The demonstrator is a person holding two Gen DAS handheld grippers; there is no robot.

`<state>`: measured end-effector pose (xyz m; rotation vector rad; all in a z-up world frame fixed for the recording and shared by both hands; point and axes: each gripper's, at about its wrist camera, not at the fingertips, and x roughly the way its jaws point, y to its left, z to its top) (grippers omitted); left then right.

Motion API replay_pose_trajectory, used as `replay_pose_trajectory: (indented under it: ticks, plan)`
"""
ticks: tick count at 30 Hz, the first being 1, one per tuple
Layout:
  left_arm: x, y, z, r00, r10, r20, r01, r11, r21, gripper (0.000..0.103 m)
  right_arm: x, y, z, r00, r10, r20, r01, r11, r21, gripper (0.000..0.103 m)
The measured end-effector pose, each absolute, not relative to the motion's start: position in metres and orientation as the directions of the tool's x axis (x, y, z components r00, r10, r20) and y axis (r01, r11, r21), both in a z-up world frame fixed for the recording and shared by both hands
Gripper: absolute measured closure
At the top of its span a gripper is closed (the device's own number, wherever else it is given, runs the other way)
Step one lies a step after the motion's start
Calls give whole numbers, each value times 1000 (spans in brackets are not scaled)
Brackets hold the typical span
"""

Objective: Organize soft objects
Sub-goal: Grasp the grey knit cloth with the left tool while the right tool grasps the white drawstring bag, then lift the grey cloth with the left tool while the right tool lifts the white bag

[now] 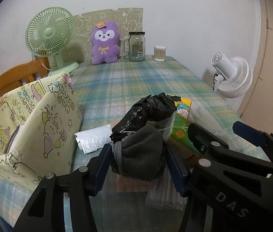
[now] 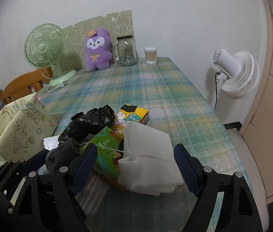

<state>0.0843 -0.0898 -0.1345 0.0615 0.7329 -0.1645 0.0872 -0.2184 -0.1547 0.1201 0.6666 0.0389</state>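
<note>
**Both tongs closing in on the soft pile**

While the left tongs straddle the dark grey bundle, pads apart and not yet clamped, the right tongs stand apart around the white folded cloth. Next, likely: clamp, lift, carry left to the yellow fabric bin. All sits on a plaid-covered counter; fans and a white wall stand beyond.

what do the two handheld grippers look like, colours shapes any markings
Both are matte black plastic linkage frames with triangular cut-outs and round silver pivot pins. Each finger ends in a flat dark navy pad. The left gripper and right gripper look like the same build. White letters "DAS" show on the right gripper's body in the left wrist view. No cables or sleeves are visible.
</note>
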Motion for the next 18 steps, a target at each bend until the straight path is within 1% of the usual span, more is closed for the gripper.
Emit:
replay_pose_trajectory:
  ticks: [2, 7, 8, 10, 11, 13, 16, 18]
  plan:
    - [86, -90, -135, 731, -126, -671, 169, 986, -1, 45, 91, -220, -157, 782, 73, -619, 9, 992, 128, 20]
    - [93, -94, -141, 715, -121, -689, 168, 986, 1, 45, 103, -226, -166, 752, 84, -654, 24, 988, 154, 40]
    - [94, -95, -141, 716, -116, -689, 167, 986, 7, 45, 103, -227, -168, 751, 82, -655, 30, 987, 158, 42]
    - [95, -96, -142, 716, -111, -689, 165, 986, 12, 46, 104, -229, -169, 752, 68, -656, 41, 988, 150, 54]
    - [95, -97, -142, 716, -109, -689, 164, 986, 14, 46, 104, -229, -168, 753, 64, -655, 43, 988, 146, 55]
    - [95, -97, -141, 717, -105, -690, 161, 987, 17, 47, 104, -228, -167, 755, 65, -652, 36, 989, 140, 62]
    - [93, -98, -139, 719, -106, -687, 167, 986, 22, 49, 100, -227, -162, 767, 57, -639, 26, 992, 120, 70]
    - [90, -98, -136, 719, -113, -686, 175, 984, 22, 49, 96, -226, -158, 777, 52, -628, 19, 994, 106, 73]
